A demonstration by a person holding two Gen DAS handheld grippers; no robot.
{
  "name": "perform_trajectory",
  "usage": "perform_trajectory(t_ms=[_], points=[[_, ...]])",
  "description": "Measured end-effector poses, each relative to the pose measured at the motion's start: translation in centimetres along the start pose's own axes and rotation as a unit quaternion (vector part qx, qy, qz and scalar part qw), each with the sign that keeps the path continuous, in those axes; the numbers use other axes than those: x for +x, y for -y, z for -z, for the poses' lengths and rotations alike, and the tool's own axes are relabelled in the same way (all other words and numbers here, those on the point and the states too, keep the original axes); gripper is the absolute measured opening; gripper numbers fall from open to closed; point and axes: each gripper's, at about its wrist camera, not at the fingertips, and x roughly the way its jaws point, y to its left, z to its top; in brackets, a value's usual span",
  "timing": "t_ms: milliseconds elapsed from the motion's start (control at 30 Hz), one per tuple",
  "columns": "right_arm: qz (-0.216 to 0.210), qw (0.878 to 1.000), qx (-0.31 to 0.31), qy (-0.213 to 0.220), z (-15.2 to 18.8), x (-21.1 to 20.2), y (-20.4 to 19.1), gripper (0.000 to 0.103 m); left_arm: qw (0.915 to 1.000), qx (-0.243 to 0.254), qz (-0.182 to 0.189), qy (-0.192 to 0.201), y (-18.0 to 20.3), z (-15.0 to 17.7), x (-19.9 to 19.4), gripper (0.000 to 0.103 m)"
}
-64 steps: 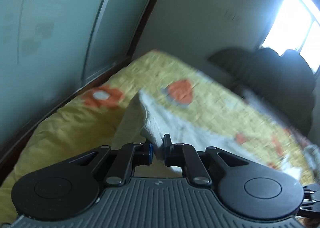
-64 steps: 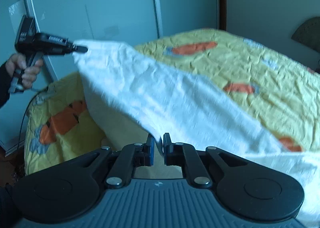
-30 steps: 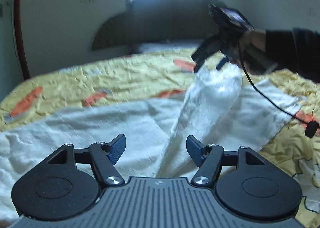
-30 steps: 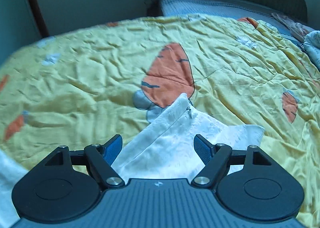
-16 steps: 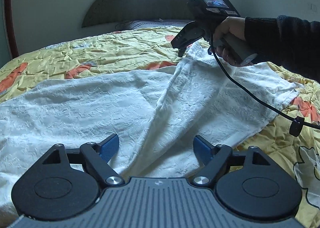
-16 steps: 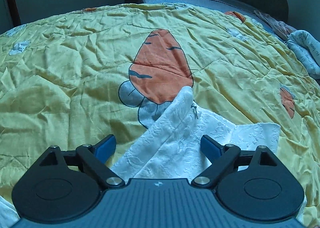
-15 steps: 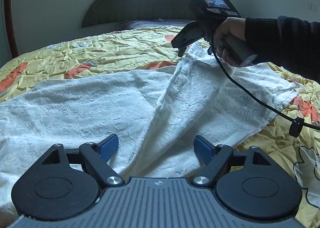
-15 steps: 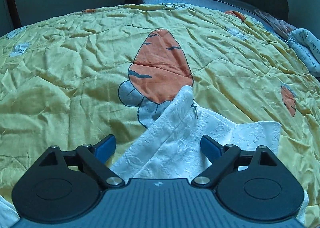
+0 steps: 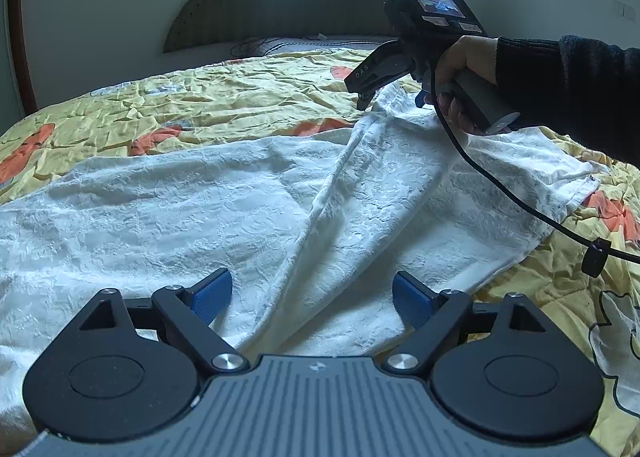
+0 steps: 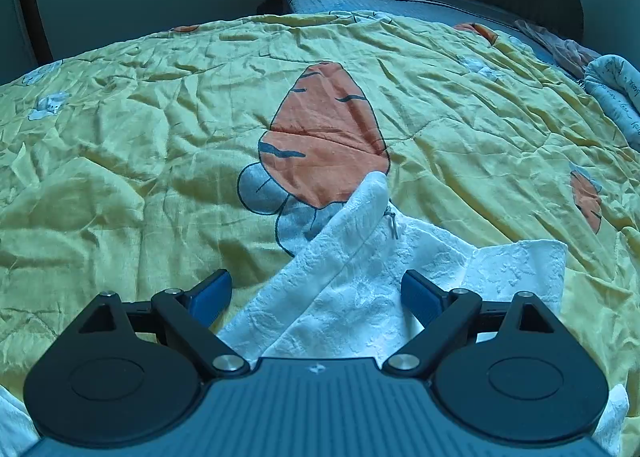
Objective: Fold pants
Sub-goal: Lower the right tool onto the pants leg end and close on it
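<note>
Handling limp, light white pants: pinch waistband corner at 12 o'clock; left gripper and right gripper wide, empty.

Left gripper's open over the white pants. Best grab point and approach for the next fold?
Judging by the pose, take the raised ridge of the white pants running between the open left gripper fingers. Come straight down from above, jaws straddling it: the ridge stands proud of the flat cloth, so only it gets pinched.

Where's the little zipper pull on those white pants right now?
In the right wrist view, the zipper pull hangs at the raised corner of the white pants, just below the carrot print.
</note>
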Motion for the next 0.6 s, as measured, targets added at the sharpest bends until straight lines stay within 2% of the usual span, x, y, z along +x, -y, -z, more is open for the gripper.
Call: perform_trajectory(t_ms=[100,133,200,233,267,300,333,367,467,600], points=[[-0.012,1.000,0.008,0.001,0.1,0.0,0.3,0.092,1.0000,0.000,0.001,0.000,0.0,0.0,0.1,0.092],[-0.024,1.000,0.012,0.006,0.1,0.0,0.5,0.084,1.0000,0.000,0.002,-0.001,0.0,0.0,0.1,0.092],[-0.024,0.999,0.019,0.016,-0.1,-0.4,1.0,0.059,1.0000,0.000,0.003,-0.001,0.1,0.1,0.2,0.093],[-0.027,0.999,0.030,0.015,-0.2,-0.6,1.4,0.037,1.0000,0.000,0.004,-0.001,0.0,0.0,0.2,0.093],[-0.044,0.998,0.051,0.009,-0.5,-0.7,2.2,0.027,1.0000,-0.001,0.005,-0.001,0.0,0.1,0.2,0.093],[-0.060,0.996,0.069,0.005,-0.5,-0.7,3.0,0.024,1.0000,-0.002,0.006,0.000,0.0,0.1,0.2,0.090],[-0.072,0.994,0.085,0.002,-0.6,-0.8,3.8,0.016,1.0000,-0.002,0.009,0.001,-0.1,0.1,0.2,0.089],[-0.082,0.992,0.100,0.002,-0.5,-1.1,4.5,0.013,0.9999,-0.004,0.010,0.003,-0.1,0.1,0.1,0.085],[-0.101,0.986,0.131,0.017,0.0,-2.5,6.6,0.008,0.9998,-0.008,0.003,0.015,-0.3,0.3,-0.3,0.057],[-0.137,0.975,0.164,0.064,1.7,-6.6,9.5,0.006,0.9997,-0.015,-0.001,0.019,-0.6,0.4,-0.7,0.050]])
